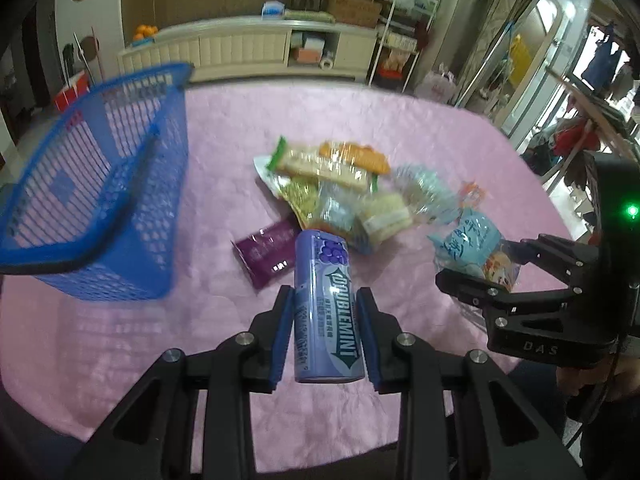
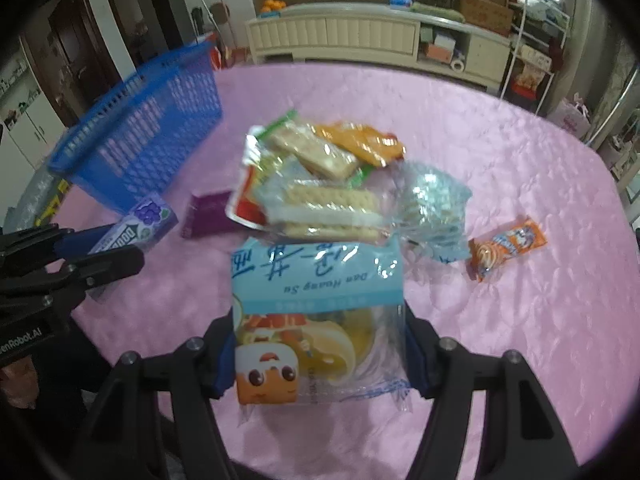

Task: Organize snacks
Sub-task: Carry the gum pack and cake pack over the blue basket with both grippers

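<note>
On the pink cloth (image 2: 500, 160) a heap of snacks (image 2: 320, 176) lies mid-table: cracker packs, an orange packet, a clear crinkled bag, all touching or overlapping. A purple packet (image 1: 266, 254) lies flat just left of the heap, and a small orange sachet (image 2: 506, 246) sits apart on its right.

The left gripper (image 1: 326, 324) is clamped on a Doublemint tube (image 1: 326, 308), its blue pads (image 1: 282, 332) pressed to both long sides; the tube points away from the camera, its grape-printed end toward the heap, held near the purple packet. In the right wrist view the same tube (image 2: 136, 226) shows at the left edge, near the basket's corner.

The right gripper (image 2: 320, 354) grips a light-blue pastry bag (image 2: 316, 320) by its lower half, the bag rising between the fingers in front of the heap. From the left wrist it (image 1: 474, 254) appears at the right, pinched in the black jaws.

A blue mesh basket (image 1: 100, 184) stands at the table's far left, well apart from the heap. Behind the table runs a cream cabinet (image 2: 340, 36).
</note>
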Demonstrator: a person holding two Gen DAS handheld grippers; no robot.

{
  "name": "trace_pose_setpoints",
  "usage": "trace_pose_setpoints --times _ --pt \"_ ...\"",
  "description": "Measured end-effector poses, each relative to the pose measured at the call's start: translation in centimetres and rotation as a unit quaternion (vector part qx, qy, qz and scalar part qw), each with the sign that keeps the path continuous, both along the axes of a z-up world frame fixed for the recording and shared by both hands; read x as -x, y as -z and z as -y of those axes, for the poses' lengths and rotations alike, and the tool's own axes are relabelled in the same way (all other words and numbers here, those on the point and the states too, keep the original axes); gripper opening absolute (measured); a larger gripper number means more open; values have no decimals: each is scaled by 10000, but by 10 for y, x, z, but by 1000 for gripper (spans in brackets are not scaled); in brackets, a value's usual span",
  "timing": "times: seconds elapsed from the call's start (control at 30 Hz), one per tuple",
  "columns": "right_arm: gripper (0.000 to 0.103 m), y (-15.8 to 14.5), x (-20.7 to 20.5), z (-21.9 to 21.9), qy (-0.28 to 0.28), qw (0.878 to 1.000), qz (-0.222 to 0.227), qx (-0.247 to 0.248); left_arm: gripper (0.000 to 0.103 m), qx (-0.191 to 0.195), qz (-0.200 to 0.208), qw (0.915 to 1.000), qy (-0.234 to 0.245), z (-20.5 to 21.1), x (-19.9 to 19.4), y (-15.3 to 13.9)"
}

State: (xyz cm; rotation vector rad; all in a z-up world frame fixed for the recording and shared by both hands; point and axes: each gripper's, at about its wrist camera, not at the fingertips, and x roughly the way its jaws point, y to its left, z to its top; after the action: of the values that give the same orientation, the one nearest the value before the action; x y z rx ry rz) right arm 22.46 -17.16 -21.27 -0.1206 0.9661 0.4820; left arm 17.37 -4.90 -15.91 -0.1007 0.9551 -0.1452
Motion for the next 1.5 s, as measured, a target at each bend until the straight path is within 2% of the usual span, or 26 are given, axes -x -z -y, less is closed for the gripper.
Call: trace_pose_setpoints --times 0.33,0.8,1.13,1.4,1.5 --pt "70 -64 44 -34 -5 9979 502 -402 29 -125 631 9979 -100 -32 38 -64" --pt "70 -112 52 -98 -351 9935 863 -647 29 -255 1143 9924 -379 -114 58 -121" --pt "71 -119 39 -159 -727 9907 1004 -554 29 -235 1133 9913 -622 -167 53 -119" --pt "71 -105 21 -200 -1005 9905 819 -463 29 -188 1021 9917 -754 -195 41 -106" --pt "71 -99 14 -212 -1071 9906 726 -448 20 -190 990 9916 -812 -207 34 -100"
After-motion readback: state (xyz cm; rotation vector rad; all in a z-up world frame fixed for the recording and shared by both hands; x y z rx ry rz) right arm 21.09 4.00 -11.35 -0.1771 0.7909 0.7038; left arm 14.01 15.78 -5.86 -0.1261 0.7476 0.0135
